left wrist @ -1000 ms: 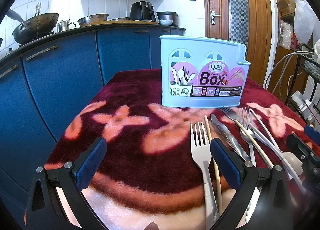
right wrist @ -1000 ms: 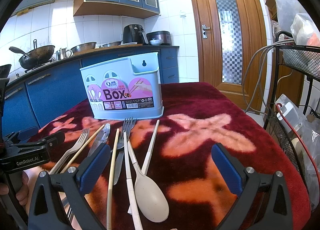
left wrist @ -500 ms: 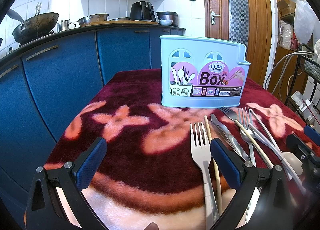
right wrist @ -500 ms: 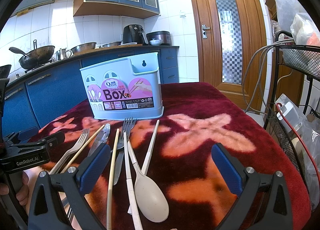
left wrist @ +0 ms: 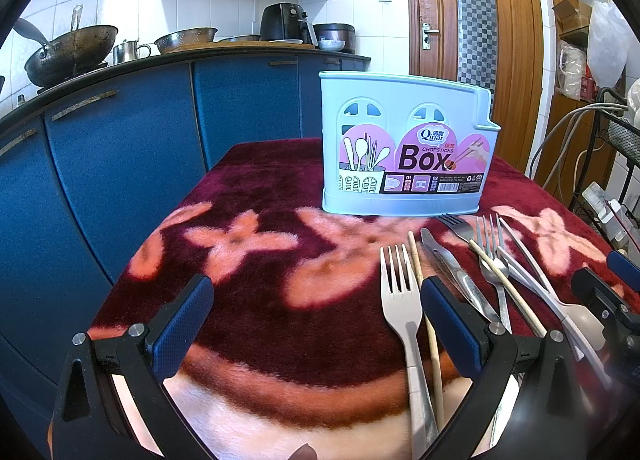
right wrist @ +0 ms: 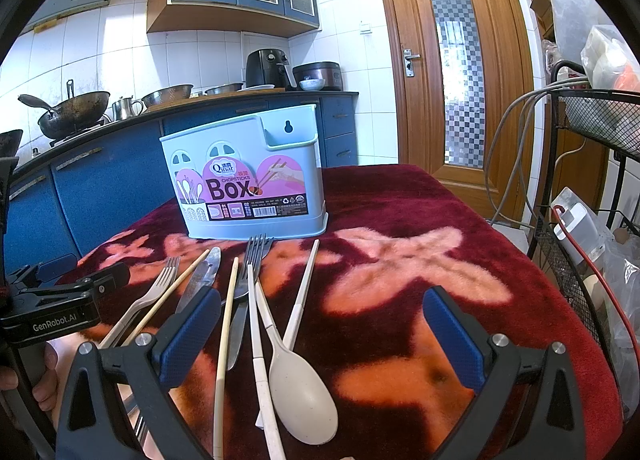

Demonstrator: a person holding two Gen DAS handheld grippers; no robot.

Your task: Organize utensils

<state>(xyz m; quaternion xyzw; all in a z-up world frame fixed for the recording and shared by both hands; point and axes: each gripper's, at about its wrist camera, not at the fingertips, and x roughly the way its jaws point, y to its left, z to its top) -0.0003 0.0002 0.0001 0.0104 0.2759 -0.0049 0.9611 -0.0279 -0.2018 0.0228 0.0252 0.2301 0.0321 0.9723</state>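
A pale blue chopsticks box (left wrist: 406,148) stands upright on the dark red floral blanket (left wrist: 248,260) covering the table, its pink label facing both cameras; from this low angle its top openings are not visible, so whether anything sits inside cannot be told. The utensils lie loose on the blanket just in front of the box: a beige fork (left wrist: 402,300), a metal knife (left wrist: 452,268), two metal forks (right wrist: 254,256), wooden chopsticks (right wrist: 226,324), white chopsticks (right wrist: 302,292) and a beige spoon (right wrist: 298,388) with its bowl nearest the right camera. The left gripper (left wrist: 316,324) hangs low over the blanket with its jaws wide apart, holding nothing. The right gripper (right wrist: 320,334) is likewise spread wide and empty, the spoon lying between its fingers.
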